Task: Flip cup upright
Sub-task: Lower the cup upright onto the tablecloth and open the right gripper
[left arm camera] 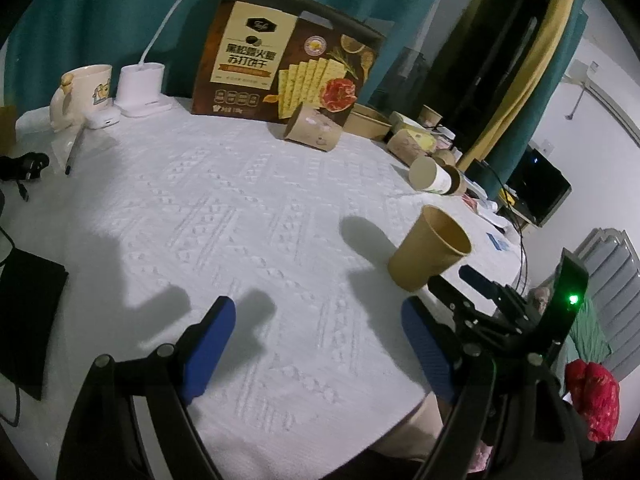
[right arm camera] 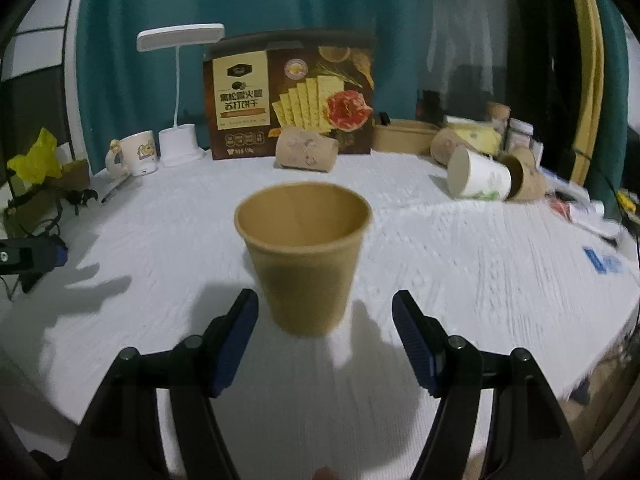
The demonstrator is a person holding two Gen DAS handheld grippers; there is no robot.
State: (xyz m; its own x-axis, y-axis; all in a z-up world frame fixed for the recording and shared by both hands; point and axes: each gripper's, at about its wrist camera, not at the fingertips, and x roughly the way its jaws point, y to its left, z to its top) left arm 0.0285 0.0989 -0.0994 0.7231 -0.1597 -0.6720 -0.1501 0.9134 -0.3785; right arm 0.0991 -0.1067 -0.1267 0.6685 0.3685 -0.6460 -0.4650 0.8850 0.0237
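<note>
A plain brown paper cup point(right arm camera: 304, 264) stands upright, mouth up, on the white textured tablecloth point(right arm camera: 160, 240). My right gripper point(right arm camera: 324, 297) is open just behind it. Its blue-padded fingertips flank the cup's lower part, and a gap shows on the right side. In the left wrist view the same cup point(left arm camera: 428, 252) stands at the right, with the right gripper point(left arm camera: 456, 278) close behind its base. My left gripper point(left arm camera: 318, 306) is open over bare cloth to the left of the cup, with nothing between its fingers.
A printed brown cup point(right arm camera: 306, 154) lies on its side before a cracker box point(right arm camera: 288, 92). A white cup point(right arm camera: 478, 178) and more brown cups lie at the back right by a paper bowl point(right arm camera: 400, 138). Mug point(right arm camera: 138, 152), lamp base point(right arm camera: 178, 146) and cables point(left arm camera: 24, 168) sit left. The table edge point(right arm camera: 600, 320) curves close at right.
</note>
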